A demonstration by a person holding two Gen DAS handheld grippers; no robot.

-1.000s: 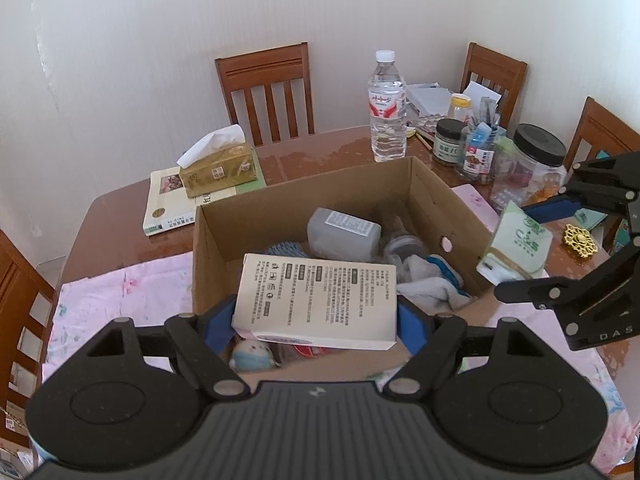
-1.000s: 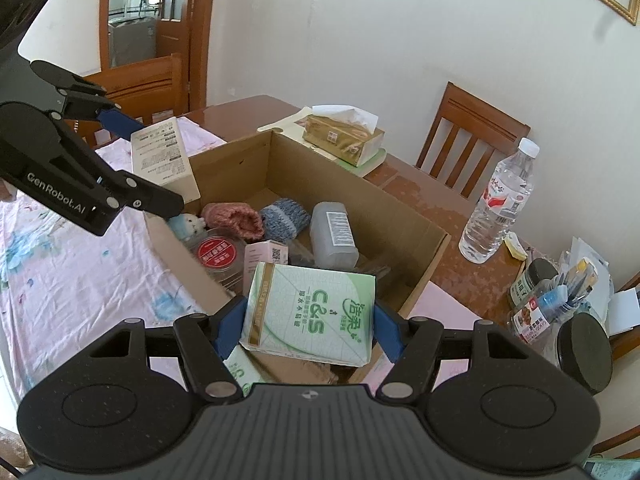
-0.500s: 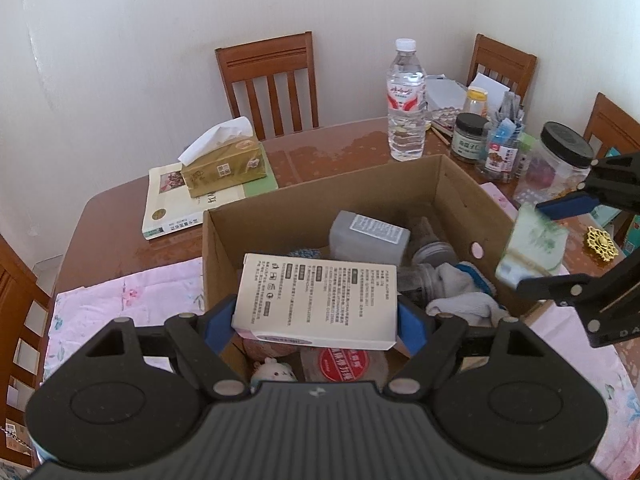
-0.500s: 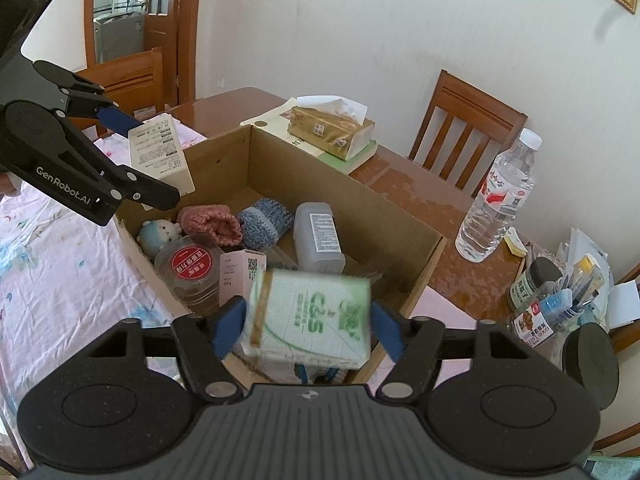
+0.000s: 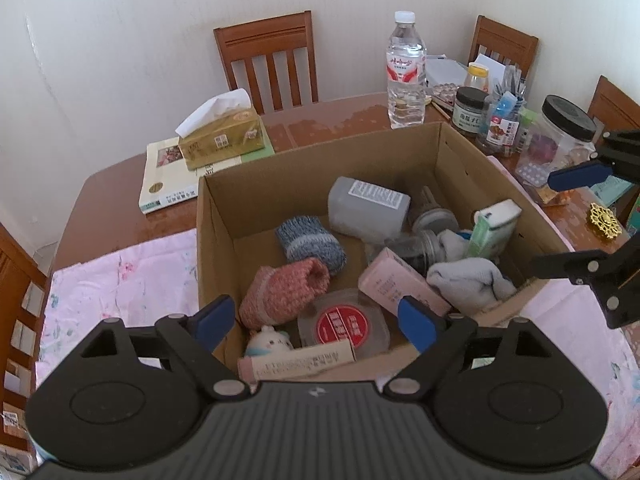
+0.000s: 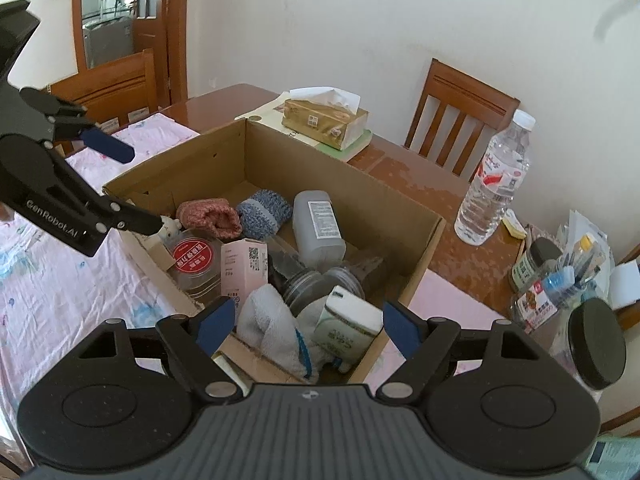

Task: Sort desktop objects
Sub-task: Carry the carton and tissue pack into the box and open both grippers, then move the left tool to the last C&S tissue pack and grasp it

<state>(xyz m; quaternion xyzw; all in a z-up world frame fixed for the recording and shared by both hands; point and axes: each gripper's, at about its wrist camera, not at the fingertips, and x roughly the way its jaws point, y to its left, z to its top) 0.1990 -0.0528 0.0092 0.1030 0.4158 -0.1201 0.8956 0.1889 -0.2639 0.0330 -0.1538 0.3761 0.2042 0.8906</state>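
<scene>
Left wrist view | left claw (image 5: 316, 322) spread, empty, over cardboard box (image 5: 320, 160) | right claw (image 6: 308, 326) spread, empty | tissue pack (image 6: 346, 326) inside box

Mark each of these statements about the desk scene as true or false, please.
1. Both hand-held grippers, left and right, are open. True.
2. The green tissue pack lies in the box. True.
3. The water bottle lies inside the box. False: it stands upright on the table behind the box.
4. The tissue box rests on a book. True.
5. The box is empty. False: it holds many items.
</scene>
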